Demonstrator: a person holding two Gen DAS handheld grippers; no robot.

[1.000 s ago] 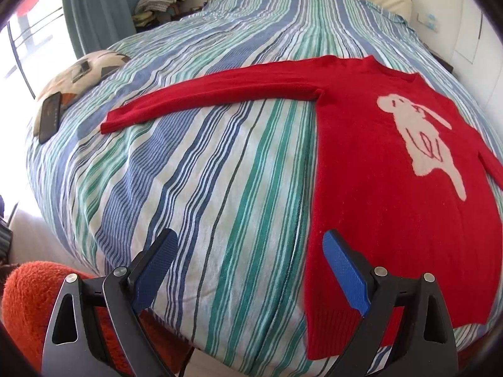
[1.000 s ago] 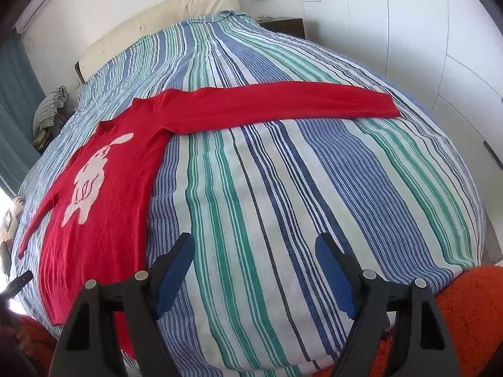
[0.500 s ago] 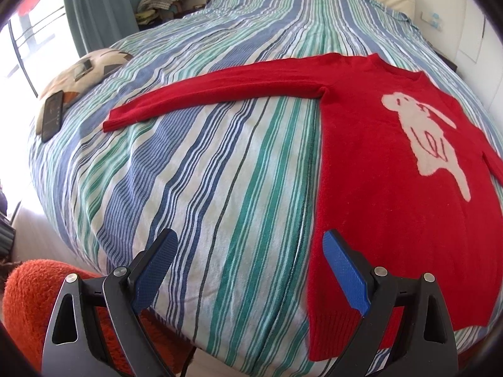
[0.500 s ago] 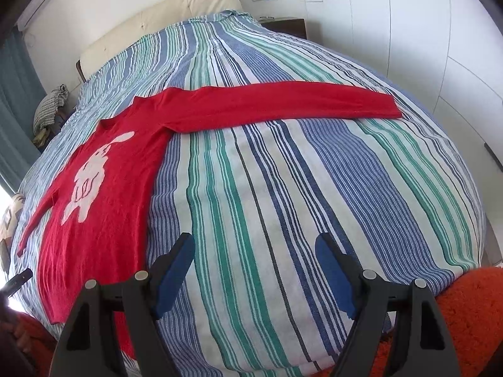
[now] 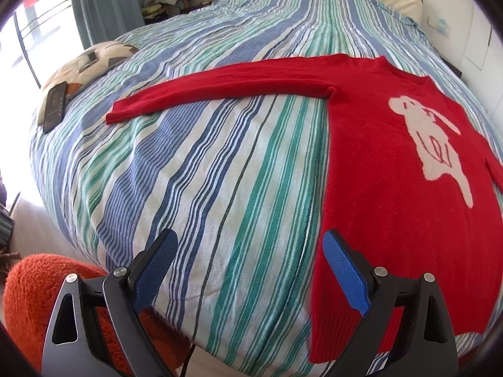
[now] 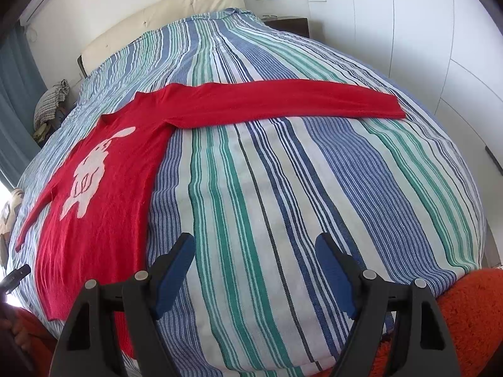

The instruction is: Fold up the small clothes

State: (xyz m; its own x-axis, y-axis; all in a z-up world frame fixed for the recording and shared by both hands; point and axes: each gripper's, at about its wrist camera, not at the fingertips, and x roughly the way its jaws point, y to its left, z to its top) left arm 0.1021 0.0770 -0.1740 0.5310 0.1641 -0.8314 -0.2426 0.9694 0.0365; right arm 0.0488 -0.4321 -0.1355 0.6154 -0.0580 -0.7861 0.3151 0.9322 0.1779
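Note:
A red sweater (image 5: pixel 377 163) with a pale rabbit on its front lies flat on the striped bed, both sleeves spread out sideways. In the left wrist view its left sleeve (image 5: pixel 220 89) stretches toward the bed's left side. In the right wrist view the sweater (image 6: pixel 103 185) is at the left and its other sleeve (image 6: pixel 283 103) reaches right. My left gripper (image 5: pixel 250 267) is open and empty above the bed's near edge, its right finger over the sweater's hem. My right gripper (image 6: pixel 254 270) is open and empty above bare bedspread, right of the sweater.
The striped bedspread (image 5: pixel 204 172) covers the whole bed. A patterned cushion (image 5: pixel 91 66) and a dark phone (image 5: pixel 55 106) lie at the bed's left edge. An orange fuzzy rug (image 5: pixel 37 286) is on the floor below. White wardrobe doors (image 6: pixel 440 31) stand to the right.
Both grippers have shifted slightly forward over the bed. Both stay open and empty. The sweater has not moved.

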